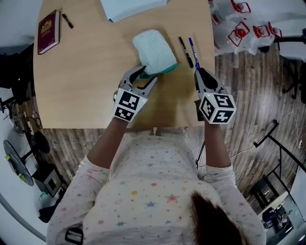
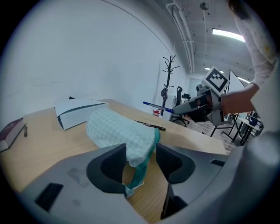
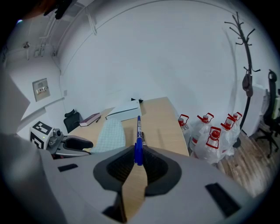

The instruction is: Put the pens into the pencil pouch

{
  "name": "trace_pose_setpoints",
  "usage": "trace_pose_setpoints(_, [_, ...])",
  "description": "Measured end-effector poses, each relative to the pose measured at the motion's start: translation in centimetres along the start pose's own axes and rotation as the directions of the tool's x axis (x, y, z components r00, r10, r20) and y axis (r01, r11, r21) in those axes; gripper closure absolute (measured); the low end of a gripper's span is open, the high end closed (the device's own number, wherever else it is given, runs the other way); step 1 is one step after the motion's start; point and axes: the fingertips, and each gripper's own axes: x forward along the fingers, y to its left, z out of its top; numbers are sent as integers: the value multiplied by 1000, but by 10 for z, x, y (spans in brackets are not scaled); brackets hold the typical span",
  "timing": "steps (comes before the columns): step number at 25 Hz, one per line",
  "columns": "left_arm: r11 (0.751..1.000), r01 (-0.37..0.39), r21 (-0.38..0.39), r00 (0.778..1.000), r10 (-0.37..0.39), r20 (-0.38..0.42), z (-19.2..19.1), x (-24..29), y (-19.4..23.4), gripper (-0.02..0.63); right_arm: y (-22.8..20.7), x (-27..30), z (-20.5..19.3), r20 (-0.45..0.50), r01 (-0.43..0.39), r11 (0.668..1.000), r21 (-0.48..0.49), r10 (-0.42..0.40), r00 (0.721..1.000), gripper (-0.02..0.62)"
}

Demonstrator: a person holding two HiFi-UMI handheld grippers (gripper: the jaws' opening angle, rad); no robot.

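Closest to you, your left claw (image 1: 147, 74) is spread open with the near end of the pencil pouch (image 1: 154, 50) sitting between its two sides. One side touches the checked fabric and the other has a gap next to the teal zipper edge, so it's not pinching anything. My guess is it's parked there to pin or lift that end, so the pouch doesn't skate around on the counter (image 1: 91, 76) when a pen goes in. I can't tell from here whether the zipper is actually open, so I'd check that first.

Your right claw (image 1: 198, 72) is clenched on the blue pen (image 1: 193, 52). It grips near one end, so most of the barrel pokes out forward, and the pen looks lifted clear of the counter. That's a handy hold for feeding it in lengthwise. It's off to the right of the pouch and running alongside it though, so you'll probably need to swing it round to whichever end opens.

A black pen (image 1: 186, 51) lies flat on the counter between the blue pen and the pouch, waiting its turn.

Further back there's a white box (image 1: 129, 7) at the far edge, and a maroon book (image 1: 49, 31) far left with a small pen (image 1: 67, 20) beside it. The water jugs (image 1: 241, 24) are on the floor to the right, and none of that looks in your way
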Motion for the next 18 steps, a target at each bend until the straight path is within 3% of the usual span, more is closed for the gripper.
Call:
trace_pose_setpoints(6, [998,-34,56,999,36,-36,-6,6,5,405,-1,-10,-3,11,13,1000,16,-13,1000,538])
trace_pose_setpoints(10, [997,-45,65,998,47,-28,-5,8,9,463,0,-16,-2,21,14,1000,20,-14,1000,538])
trace_pose_setpoints(14, [998,-34,47,999,34,-1,1,4,11,520,4,-23,1,29,10,1000,14,-10,1000,538])
trace_pose_setpoints(18, [999,-46,4,999,46,9,8,0,19,532,8,-28,5,35,2,1000,13,-2,999,538])
